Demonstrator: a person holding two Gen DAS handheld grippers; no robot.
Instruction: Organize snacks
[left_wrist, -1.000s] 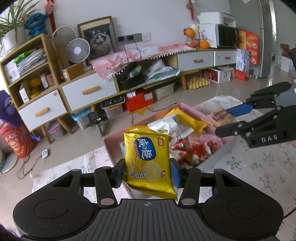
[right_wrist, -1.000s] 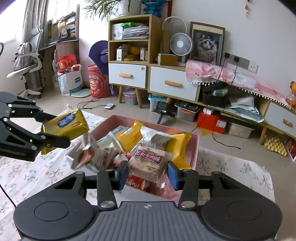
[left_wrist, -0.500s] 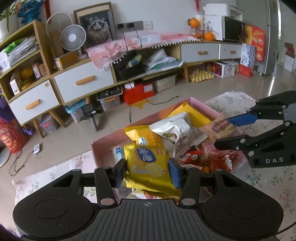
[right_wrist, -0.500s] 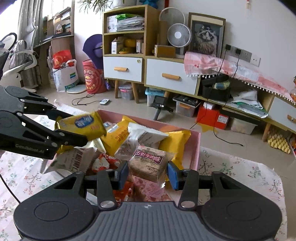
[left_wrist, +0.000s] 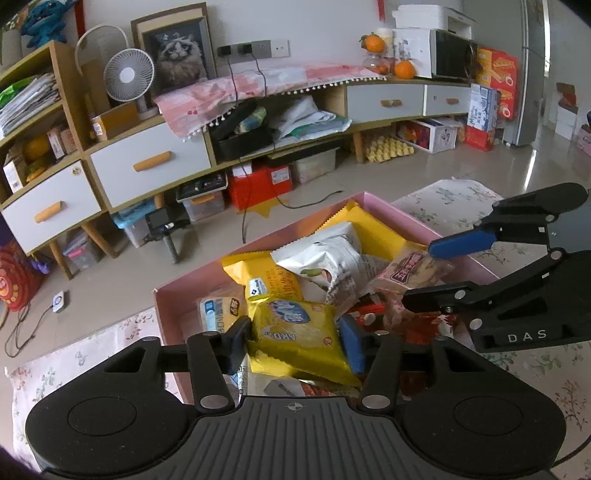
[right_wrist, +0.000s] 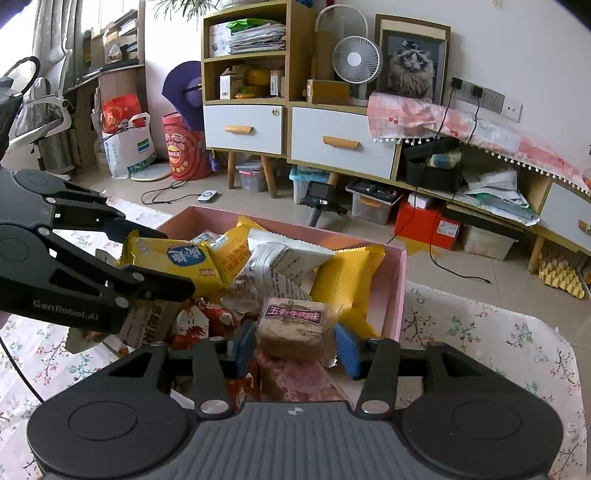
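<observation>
Burying lower snacks (right_wrist: 207, 317) in pink box (right_wrist: 400, 295).

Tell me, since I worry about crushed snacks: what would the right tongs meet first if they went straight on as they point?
Probably the brown beef-flavour cracker pack already between the opening right tongs, then the yellow packet behind it in the pink box; depth is unclear.

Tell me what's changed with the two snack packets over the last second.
Both came down into the pink box. The yellow chip bag, earlier held up clear of the pile, now lies on it between the left gripper's opening jaws. The brown beef-flavour packet sits lower; the right gripper's jaws are opening too. The other snacks stayed put.
</observation>
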